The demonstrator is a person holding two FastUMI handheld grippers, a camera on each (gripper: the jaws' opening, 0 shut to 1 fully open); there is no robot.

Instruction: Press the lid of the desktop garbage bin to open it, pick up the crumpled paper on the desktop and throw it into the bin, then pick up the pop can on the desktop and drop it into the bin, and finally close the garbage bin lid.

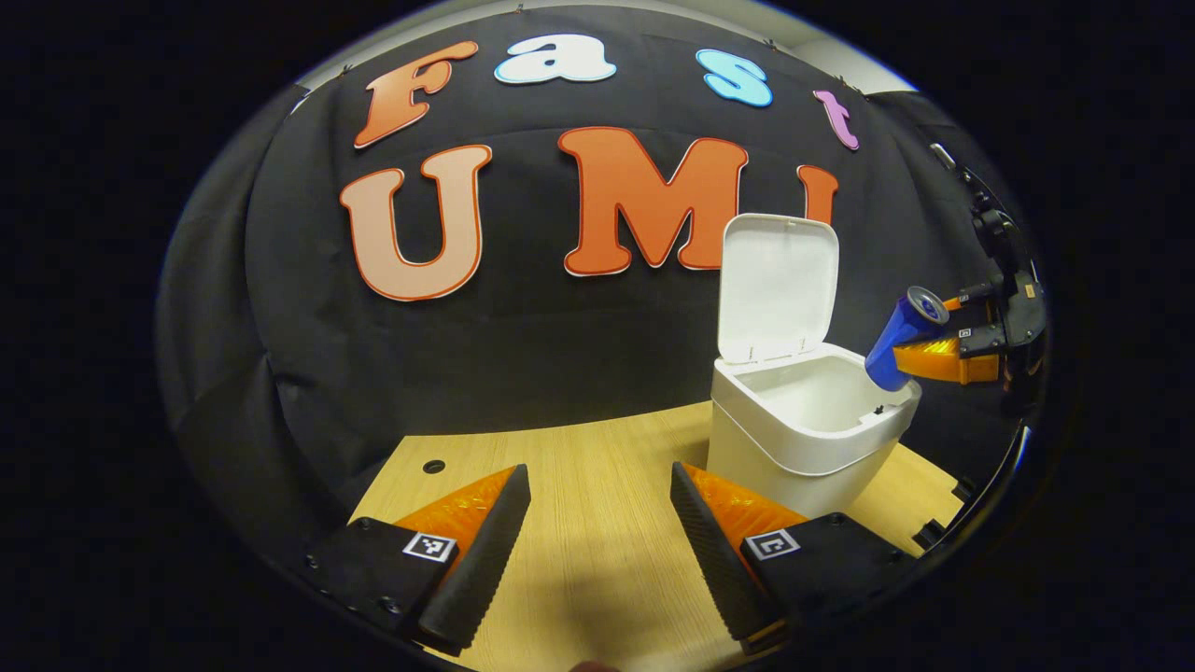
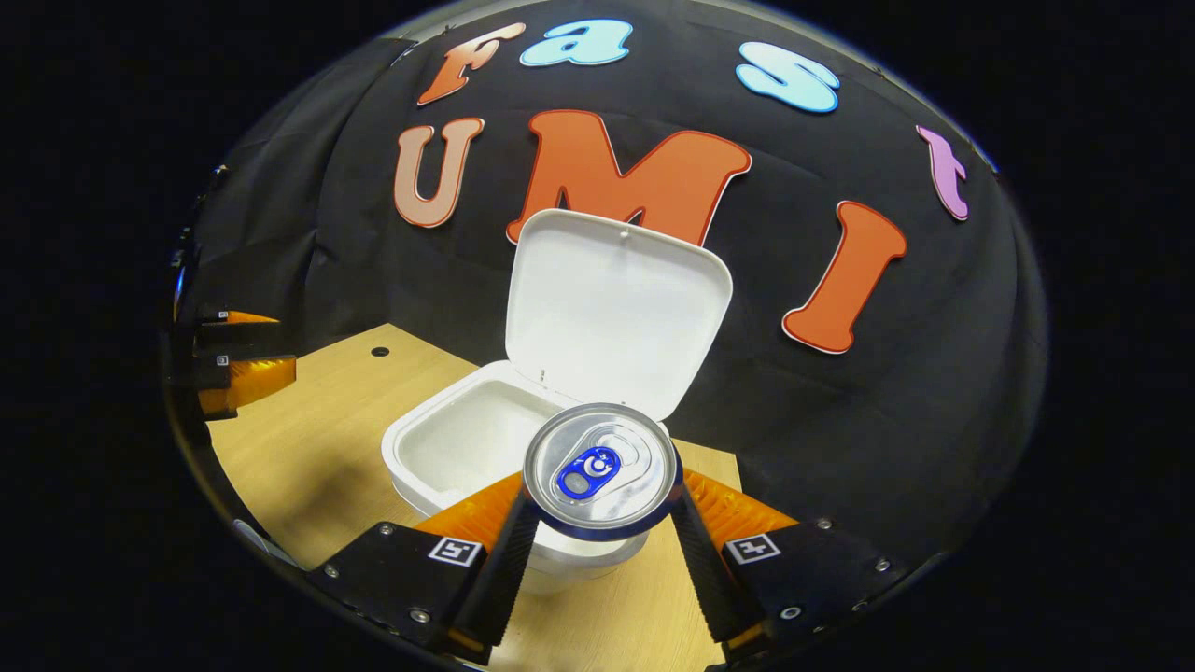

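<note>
A white desktop bin (image 1: 803, 434) stands on the wooden table with its lid (image 1: 777, 285) swung upright. In the left gripper view my right gripper (image 1: 920, 350) holds a blue pop can (image 1: 904, 336), tilted, just over the bin's right rim. From the right gripper view the can's silver top (image 2: 600, 469) faces the camera, clamped between both fingers of my right gripper (image 2: 602, 523), with the open bin (image 2: 467, 439) and its raised lid (image 2: 611, 308) right behind. My left gripper (image 1: 600, 504) hovers open over bare table, left of the bin; it appears again as the left gripper (image 2: 238, 364) at the far left.
The wooden table (image 1: 597, 467) has a small round hole (image 1: 434, 465) near its back left corner. Black cloth walls close off the back. The table's right edge runs close behind the bin.
</note>
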